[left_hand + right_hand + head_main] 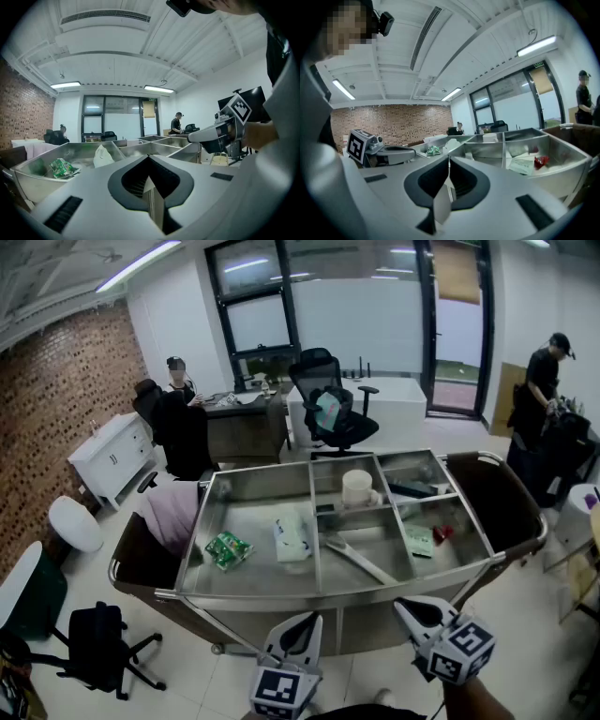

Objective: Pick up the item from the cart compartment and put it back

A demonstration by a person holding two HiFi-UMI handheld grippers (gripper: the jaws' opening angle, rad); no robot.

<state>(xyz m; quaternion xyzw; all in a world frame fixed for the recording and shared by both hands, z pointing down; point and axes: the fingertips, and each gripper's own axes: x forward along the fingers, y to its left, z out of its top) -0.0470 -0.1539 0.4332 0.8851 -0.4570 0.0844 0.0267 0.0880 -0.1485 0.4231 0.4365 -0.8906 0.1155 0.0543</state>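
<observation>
A stainless steel cart [281,600] with several compartments stands in front of me. The big left compartment holds a green packet [228,549] and a white pouch [292,537]. A white cup [357,488] sits in a back compartment and a long spoon [361,562] in the middle front one. A green-and-white card [419,540] and a small red item [442,532] lie at the right. My left gripper [302,620] and right gripper [405,606] hover short of the cart's near rim, both shut and holding nothing. The left gripper view shows the green packet [61,167].
Dark bags hang at both ends of the cart [492,493]. A black swivel chair [98,643] stands on the floor at the lower left and a white stool [75,523] beside it. A seated person [178,381] is at a far desk, and another person stands at the far right [544,381].
</observation>
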